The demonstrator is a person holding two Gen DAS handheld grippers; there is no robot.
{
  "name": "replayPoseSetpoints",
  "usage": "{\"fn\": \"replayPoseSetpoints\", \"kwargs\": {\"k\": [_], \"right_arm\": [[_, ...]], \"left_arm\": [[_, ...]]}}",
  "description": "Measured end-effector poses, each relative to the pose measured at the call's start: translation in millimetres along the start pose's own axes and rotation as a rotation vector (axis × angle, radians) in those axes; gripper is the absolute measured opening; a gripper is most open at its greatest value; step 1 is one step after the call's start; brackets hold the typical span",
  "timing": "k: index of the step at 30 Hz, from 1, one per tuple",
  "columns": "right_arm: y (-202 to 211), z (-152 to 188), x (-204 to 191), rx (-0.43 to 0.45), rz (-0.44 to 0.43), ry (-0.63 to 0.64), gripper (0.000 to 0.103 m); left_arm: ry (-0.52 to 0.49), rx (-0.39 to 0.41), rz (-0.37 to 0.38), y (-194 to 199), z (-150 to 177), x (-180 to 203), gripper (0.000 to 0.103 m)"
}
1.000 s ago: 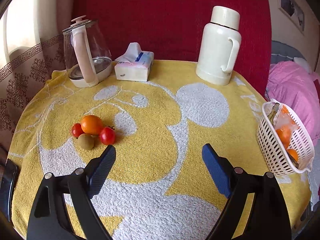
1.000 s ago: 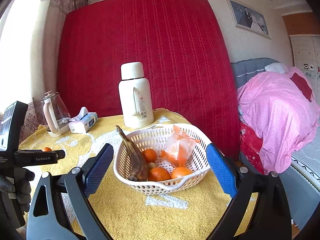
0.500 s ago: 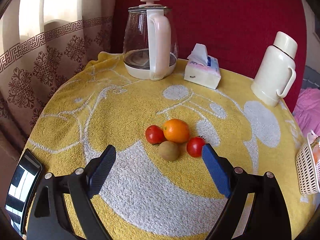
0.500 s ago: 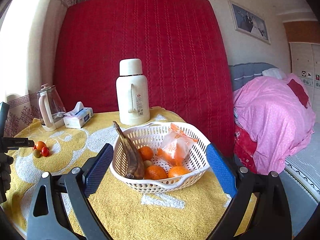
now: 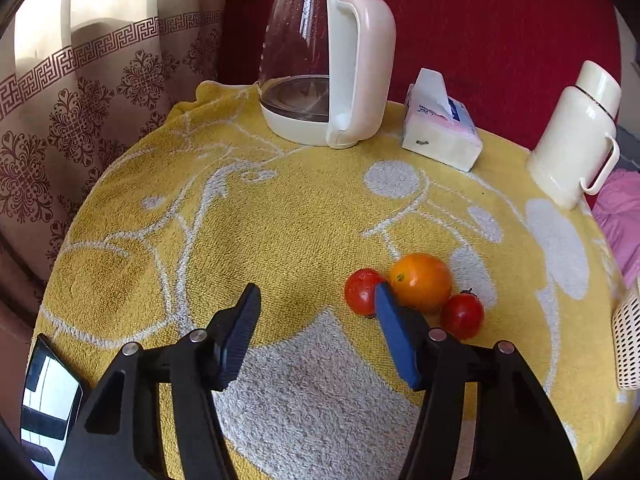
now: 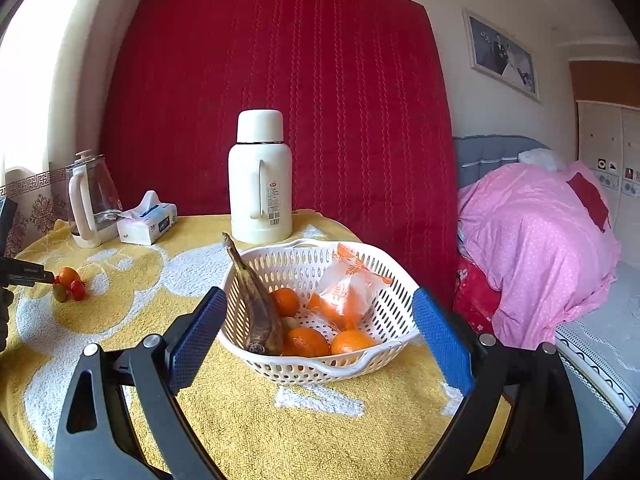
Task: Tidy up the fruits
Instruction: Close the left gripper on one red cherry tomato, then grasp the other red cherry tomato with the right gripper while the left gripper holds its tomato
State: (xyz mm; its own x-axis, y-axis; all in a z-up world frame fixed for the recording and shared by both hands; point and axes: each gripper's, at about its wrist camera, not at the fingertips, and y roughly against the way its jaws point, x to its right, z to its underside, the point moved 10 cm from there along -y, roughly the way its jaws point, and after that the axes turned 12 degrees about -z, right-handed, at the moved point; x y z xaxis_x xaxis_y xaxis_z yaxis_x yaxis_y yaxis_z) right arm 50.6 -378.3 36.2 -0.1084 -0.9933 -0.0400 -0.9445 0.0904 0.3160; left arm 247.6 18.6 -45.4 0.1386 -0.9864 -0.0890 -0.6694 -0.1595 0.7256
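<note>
An orange [image 5: 420,286], two red tomatoes [image 5: 362,290] [image 5: 462,314] and a small kiwi [image 6: 60,293] cluster on the yellow towel. My left gripper [image 5: 316,292] hovers just left of them. Its jaws are closing with only towel between them. Its right finger [image 5: 394,332] covers the kiwi in the left wrist view. My right gripper [image 6: 320,300] stands open in front of the white basket [image 6: 320,364]. The basket holds several oranges [image 6: 308,340], a dark banana [image 6: 256,300] and a bagged fruit [image 6: 344,292].
A glass kettle [image 5: 320,60], a tissue box [image 5: 440,132] and a cream thermos [image 5: 576,136] line the table's far side. A phone [image 5: 48,400] lies at the near left edge. The basket's edge [image 5: 628,344] shows at right. Pink bedding [image 6: 532,248] lies beyond the table.
The left gripper has swung left and closer to the fruit cluster, and its jaws have narrowed. The kiwi is now hidden behind its right finger. The right gripper has barely moved.
</note>
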Motion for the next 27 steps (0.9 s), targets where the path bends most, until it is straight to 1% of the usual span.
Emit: {"fn": "replayPoseSetpoints", "kwargs": {"k": [5,7,10,12,13,14,16,19,21,23,27], "right_arm": [[-1,1,-3,-0.003,0.009,0.022,0.095],[-3,2,-4,-0.013,0.011,0.026,0.095],[-6,4,-2,-0.030,0.017,0.024,0.095],[-8,5,-2,-0.039,0.023,0.026,0.095],[-9,5,-2,-0.043,0.027,0.028,0.095],[-10,5,-3,-0.047,0.029,0.033,0.095],[-11,4,-7,-0.056,0.031,0.056,0.095],[-10,-5,-22,-0.043,0.017,0.108,0.095],[-12,-12,-38,-0.040,-0.027,0.125,0.095],[-20,-17,-59,-0.065,-0.103,0.132,0.095],[-52,-10,-117,-0.206,-0.334,0.129,0.095]], "left_arm": [[-0.065,0.023,0.015,-5,-7,18,0.053],[-0.079,0.025,0.032,-8,-7,25,0.052],[-0.092,0.017,0.076,-12,-3,36,0.047],[-0.091,0.022,0.104,-12,-2,38,0.042],[-0.087,0.020,0.123,-11,-2,39,0.036],[-0.083,0.019,0.143,-10,-2,39,0.032],[-0.073,0.015,0.172,-10,-2,39,0.029],[-0.054,0.016,0.197,-7,-2,37,0.029],[-0.046,0.017,0.208,-4,-1,35,0.029],[-0.030,0.019,0.224,1,-2,33,0.029],[0.014,0.050,0.240,17,-10,21,0.029]]}}
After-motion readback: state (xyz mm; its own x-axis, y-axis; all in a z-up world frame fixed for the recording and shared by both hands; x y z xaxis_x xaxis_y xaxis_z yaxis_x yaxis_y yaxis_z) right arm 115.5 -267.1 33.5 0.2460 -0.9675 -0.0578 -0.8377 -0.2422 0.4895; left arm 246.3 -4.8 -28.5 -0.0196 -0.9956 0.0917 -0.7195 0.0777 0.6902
